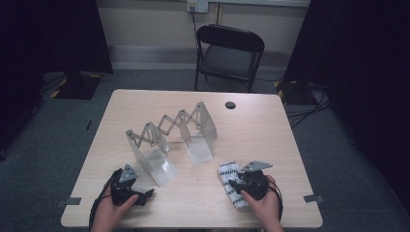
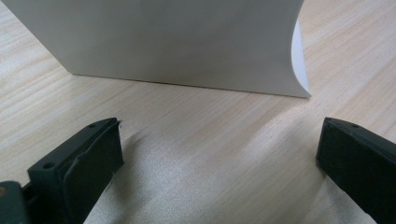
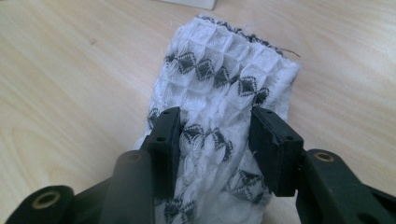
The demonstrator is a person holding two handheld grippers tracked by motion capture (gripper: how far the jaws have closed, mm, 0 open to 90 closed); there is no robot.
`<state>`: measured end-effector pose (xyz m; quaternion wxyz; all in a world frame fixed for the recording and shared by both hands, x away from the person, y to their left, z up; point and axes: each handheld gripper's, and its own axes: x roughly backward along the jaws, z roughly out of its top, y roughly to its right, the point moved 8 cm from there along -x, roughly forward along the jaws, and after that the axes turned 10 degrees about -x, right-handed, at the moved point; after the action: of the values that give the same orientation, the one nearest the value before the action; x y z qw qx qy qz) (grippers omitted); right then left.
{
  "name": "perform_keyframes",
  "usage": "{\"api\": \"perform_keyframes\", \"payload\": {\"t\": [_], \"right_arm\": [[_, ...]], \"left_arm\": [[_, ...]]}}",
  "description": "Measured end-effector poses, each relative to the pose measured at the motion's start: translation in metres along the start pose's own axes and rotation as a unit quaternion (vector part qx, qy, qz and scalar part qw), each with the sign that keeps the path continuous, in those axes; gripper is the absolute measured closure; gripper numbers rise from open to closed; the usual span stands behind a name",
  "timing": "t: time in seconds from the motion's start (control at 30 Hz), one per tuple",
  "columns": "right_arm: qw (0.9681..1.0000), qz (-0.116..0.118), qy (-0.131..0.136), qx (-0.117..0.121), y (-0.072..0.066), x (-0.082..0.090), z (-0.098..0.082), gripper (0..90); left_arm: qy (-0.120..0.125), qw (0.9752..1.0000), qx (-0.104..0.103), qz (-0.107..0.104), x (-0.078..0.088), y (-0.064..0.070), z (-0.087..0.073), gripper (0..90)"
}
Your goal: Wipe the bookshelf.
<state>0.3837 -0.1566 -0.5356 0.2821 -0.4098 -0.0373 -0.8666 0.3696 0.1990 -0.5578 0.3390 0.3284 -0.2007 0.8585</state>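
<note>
- Right gripper [image 3: 215, 140]: jaws partly closed, one on each side of the folded white cloth with black diamond pattern [image 3: 224, 88]; pads pressed against the bunched fabric, cloth gripped.
- Cloth between the jaws, extending past the tips toward 12 o'clock in the right gripper view; far edge lying on the wooden table [image 3: 70, 70].
- High view: right gripper [image 1: 241, 184] over the near end of the cloth [image 1: 228, 173], near the table's front edge at about 5 o'clock from table centre.
- Left gripper [image 2: 219, 154]: jaws spread wide, nothing between them, bare tabletop below.
- White panel [image 2: 177, 42] standing upright at 12 o'clock beyond the left jaws, apart from them.
- High view: left gripper [image 1: 145, 195] at about 7 o'clock, just beside the near foot of the folding rack [image 1: 169, 133].
- Black chair [image 1: 229, 53] beyond the table at 12 o'clock.
</note>
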Motion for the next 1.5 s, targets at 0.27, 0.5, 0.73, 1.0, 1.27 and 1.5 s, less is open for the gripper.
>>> {"api": "perform_keyframes", "payload": {"t": [0.27,0.5,0.73,1.0,1.27,1.5], "right_arm": [[0.9999,0.013,-0.006,-0.004,0.000,0.008,-0.008,54.4],[0.9997,0.016,-0.012,0.017,-0.016,0.001,-0.005,53.4],[0.9997,0.008,-0.007,0.022,-0.002,0.010,-0.009,50.1],[0.9997,0.006,0.024,0.004,0.005,0.022,-0.004,49.4],[0.9995,0.031,0.006,0.001,0.000,0.012,-0.006,60.9],[0.9979,0.061,-0.001,0.024,-0.028,0.008,-0.002,57.3]], "left_arm": [[0.000,1.0000,0.002,0.001,0.000,0.001,0.000,0.2],[0.001,1.0000,0.002,0.001,0.000,0.001,0.000,0.2],[0.001,1.0000,0.001,0.002,0.000,0.001,0.000,0.2],[0.000,1.0000,0.001,0.002,0.001,0.001,0.000,0.2],[0.000,1.0000,0.000,0.001,0.001,0.001,0.000,0.2],[0.000,1.0000,0.000,0.001,0.001,0.002,0.000,0.2]]}}
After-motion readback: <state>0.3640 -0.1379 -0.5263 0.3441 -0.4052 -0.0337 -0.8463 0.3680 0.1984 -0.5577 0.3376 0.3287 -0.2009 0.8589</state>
